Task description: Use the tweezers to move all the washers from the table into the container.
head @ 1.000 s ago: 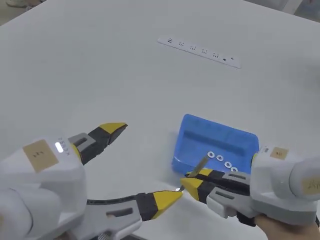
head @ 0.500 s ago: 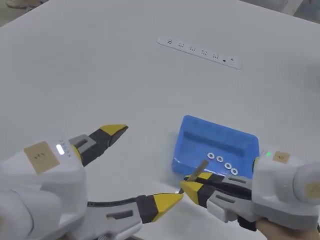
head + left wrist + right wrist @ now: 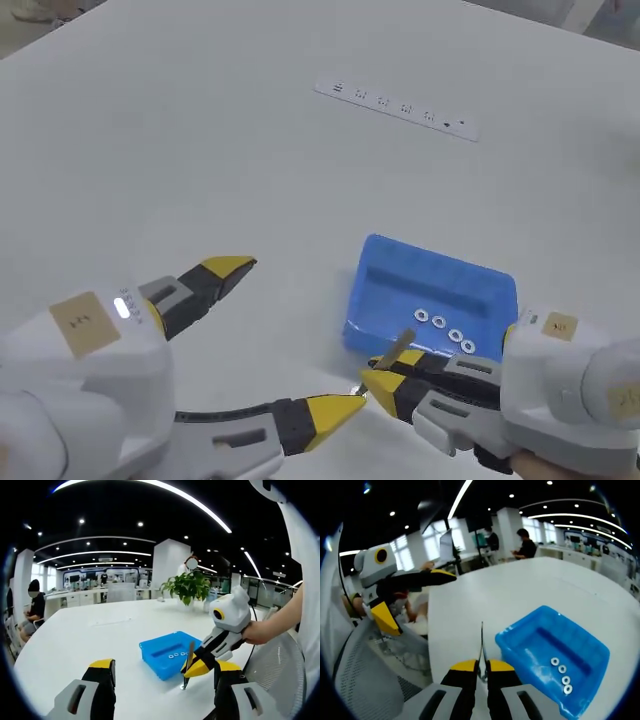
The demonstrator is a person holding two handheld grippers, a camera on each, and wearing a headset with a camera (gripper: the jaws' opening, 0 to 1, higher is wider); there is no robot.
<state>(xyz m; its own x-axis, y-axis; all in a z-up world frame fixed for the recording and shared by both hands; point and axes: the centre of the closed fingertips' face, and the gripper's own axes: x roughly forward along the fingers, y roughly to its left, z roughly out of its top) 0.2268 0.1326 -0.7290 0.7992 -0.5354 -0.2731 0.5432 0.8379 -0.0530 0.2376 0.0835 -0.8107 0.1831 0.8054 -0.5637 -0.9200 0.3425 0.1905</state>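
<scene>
White desk [image 3: 200, 150] runs off into an open office with ceiling lights, and the work sits close to its near edge. Starting at the right claw [image 3: 378, 374], its jaws are pressed together on the tweezers [image 3: 400, 345], gripping them about mid-length. The handle end slants up over the container's near rim, and the tips point down at the desk just outside the container's near left corner. Whether anything is pinched in those tips is too small to tell, though the right gripper view shows them as a thin closed line with bare desk beneath. Next to them sits the blue container [image 3: 432, 280], a shallow tray, and four washers [image 3: 439, 319] lie on its floor in a short diagonal row toward its near right corner. The left claw [image 3: 290, 335] hangs to the left of the container with its jaws spread wide and nothing between them, one tip close to the tweezers' tips. Farther out, a white power strip [image 3: 396, 105] lies flat toward the far edge. My reading is that the transfer is at or near its end. Four washers are already in, and the desk around the tray looks plain white, so what may be left is one more sweep for strays and setting the tweezers down.
</scene>
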